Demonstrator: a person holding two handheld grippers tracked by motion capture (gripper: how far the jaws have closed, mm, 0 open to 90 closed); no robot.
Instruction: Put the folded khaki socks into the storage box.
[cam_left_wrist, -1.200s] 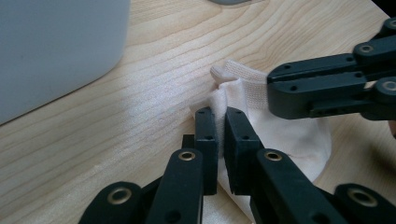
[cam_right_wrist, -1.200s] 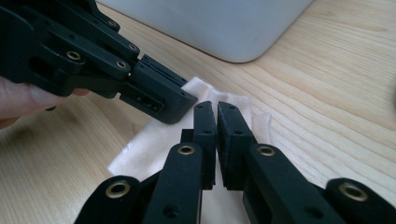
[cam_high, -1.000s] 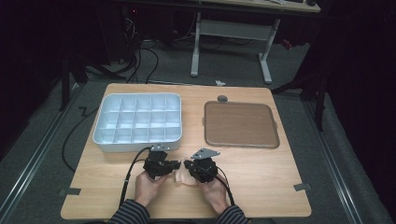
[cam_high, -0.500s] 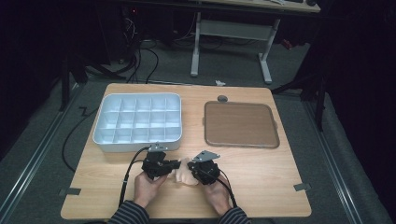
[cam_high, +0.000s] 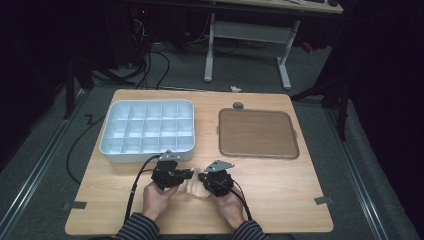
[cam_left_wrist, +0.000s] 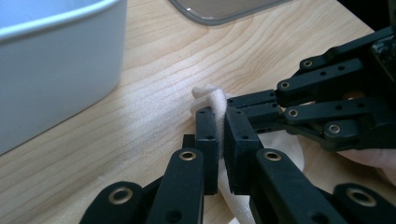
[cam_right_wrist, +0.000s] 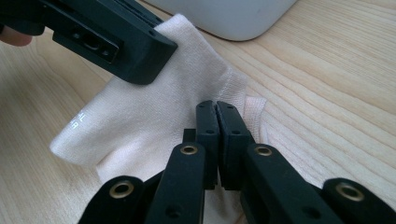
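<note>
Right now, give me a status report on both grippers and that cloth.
Left gripper shut on the cream cloth. Right gripper shut on it too. Cloth near the table's front edge, white divided tray just beyond. Nothing in the way.

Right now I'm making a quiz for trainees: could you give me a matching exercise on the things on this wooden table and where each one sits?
Things:
1. white plastic compartment tray
2. flat brown square tray
3. cream knitted sock
4. small grey round disc

Places:
A. pinched between both grippers
B. far left
C. beyond the brown tray
D. far right

Pairs: 1-B, 2-D, 3-A, 4-C
</note>
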